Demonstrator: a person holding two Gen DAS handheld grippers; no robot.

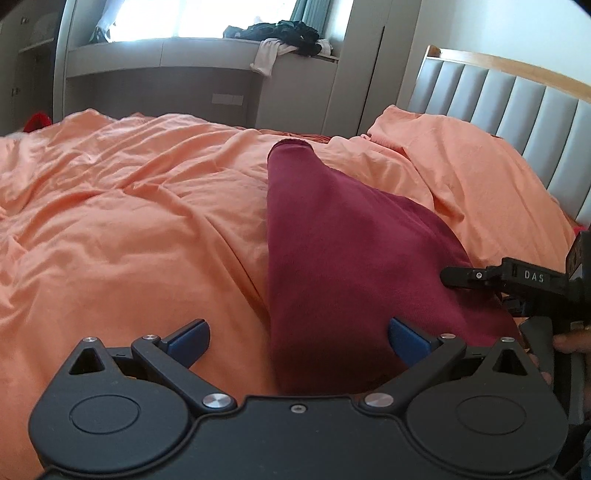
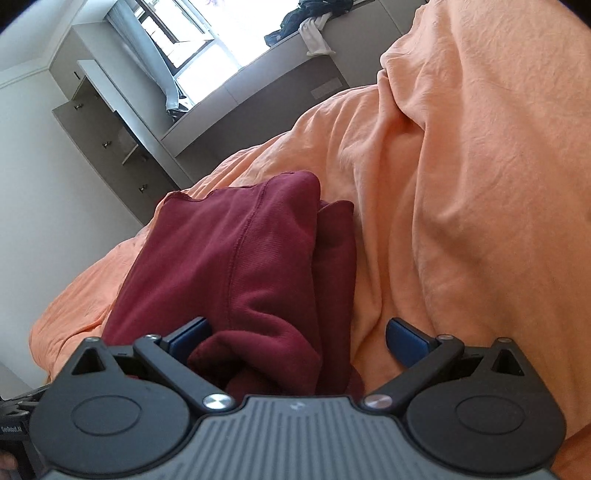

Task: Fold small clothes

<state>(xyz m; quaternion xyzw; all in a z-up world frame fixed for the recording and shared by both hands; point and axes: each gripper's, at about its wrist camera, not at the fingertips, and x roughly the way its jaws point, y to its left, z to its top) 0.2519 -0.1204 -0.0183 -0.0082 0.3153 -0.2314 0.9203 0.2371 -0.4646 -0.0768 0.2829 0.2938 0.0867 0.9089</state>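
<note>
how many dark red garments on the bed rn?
1. The dark red garment lies folded on the orange bedding, just ahead of both open grippers. A red scrap shows at the bed's far left edge in the left wrist view; unclear what it is.

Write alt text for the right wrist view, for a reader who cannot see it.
A dark red garment, partly folded, lies on a rumpled orange bedspread with the open right tongs straddling its near edge, pads not pressing it. Behind are grey cupboards, a bright window and a heap of clothes on the ledge.
</note>
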